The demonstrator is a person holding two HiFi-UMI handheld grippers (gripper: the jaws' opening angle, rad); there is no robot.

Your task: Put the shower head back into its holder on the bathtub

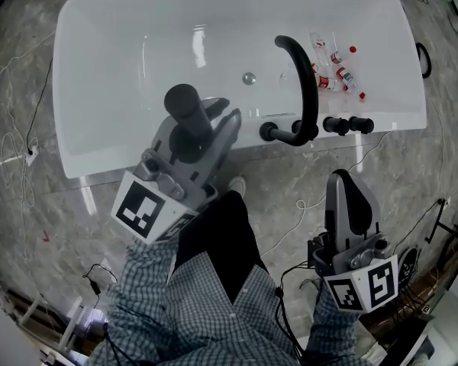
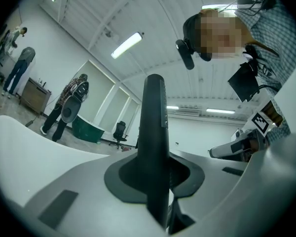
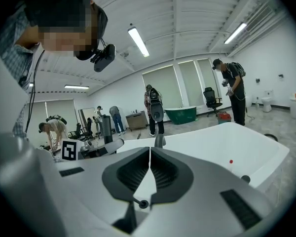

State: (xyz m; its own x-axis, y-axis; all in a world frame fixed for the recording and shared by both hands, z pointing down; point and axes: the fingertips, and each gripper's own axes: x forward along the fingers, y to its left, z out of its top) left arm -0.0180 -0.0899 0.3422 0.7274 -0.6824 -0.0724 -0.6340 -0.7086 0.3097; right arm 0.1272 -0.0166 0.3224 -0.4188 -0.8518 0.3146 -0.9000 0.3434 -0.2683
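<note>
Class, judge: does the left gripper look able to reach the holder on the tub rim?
Probably yes: the left gripper, shut on the shower head, has only bare tub rim between it and the holder.

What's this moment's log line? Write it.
left gripper: shut on shower head | right gripper: shut, empty | shower head: over bathtub rim

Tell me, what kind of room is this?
Probably a big workshop or lab, not a home bathroom: the white bathtub stands on open floor among loose cables, with an office chair and long ceiling lights beyond.
</note>
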